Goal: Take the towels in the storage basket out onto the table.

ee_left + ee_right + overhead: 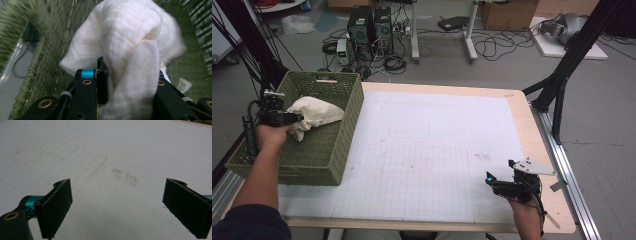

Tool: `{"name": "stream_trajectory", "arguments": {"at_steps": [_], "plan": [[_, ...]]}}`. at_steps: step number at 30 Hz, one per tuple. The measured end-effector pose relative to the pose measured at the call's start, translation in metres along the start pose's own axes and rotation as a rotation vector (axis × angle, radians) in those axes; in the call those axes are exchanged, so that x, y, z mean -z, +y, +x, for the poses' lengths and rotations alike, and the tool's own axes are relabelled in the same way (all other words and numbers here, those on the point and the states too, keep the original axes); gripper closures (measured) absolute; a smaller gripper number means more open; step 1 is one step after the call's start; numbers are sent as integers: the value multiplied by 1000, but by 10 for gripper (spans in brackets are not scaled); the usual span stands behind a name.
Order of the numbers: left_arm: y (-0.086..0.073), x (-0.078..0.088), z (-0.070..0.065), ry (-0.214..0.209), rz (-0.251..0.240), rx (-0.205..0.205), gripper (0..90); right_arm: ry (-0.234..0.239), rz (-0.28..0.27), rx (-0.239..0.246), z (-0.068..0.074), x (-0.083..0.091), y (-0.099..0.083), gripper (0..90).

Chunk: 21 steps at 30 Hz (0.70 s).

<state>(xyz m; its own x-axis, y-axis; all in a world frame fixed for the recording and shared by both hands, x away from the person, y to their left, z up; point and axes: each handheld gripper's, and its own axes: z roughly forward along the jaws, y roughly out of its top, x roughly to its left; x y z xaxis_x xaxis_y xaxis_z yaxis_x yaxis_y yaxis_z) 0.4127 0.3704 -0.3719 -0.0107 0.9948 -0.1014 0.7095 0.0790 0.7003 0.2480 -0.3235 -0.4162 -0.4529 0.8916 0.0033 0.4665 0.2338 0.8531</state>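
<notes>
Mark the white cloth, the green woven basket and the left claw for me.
White knitted cloth (130,35), left gripper view, on its bunched top.
Green woven basket (354,107), high view, on its right wall.
Left claw (298,119), high view, at its tips on the cloth.

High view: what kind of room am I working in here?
Likely a lab or workshop test bench: a gridded white table, computer towers with loose cables on the floor, and black frame struts beside it.

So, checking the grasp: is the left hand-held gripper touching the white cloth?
Touching: in the left gripper view the left hand-held gripper has the white cloth bunched between its jaws.
</notes>
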Motion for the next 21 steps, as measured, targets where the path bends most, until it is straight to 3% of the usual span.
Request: {"name": "stream_trajectory", "arguments": {"at_steps": [3, 9, 16, 21], "plan": [[-2, 12, 4, -34, -58, 38, 725, -1, -3, -7, 0, 1, 1, 83], [-9, 34, 11, -72, -164, 64, 725, 0, -5, -1, 2, 1, 2, 83], [-8, 69, 9, -130, -293, 52, 725, 16, -13, -12, 3, 0, 4, 84], [-7, 90, -5, -168, -355, 9, 724, 14, -36, -10, 5, 1, 6, 83]]}}
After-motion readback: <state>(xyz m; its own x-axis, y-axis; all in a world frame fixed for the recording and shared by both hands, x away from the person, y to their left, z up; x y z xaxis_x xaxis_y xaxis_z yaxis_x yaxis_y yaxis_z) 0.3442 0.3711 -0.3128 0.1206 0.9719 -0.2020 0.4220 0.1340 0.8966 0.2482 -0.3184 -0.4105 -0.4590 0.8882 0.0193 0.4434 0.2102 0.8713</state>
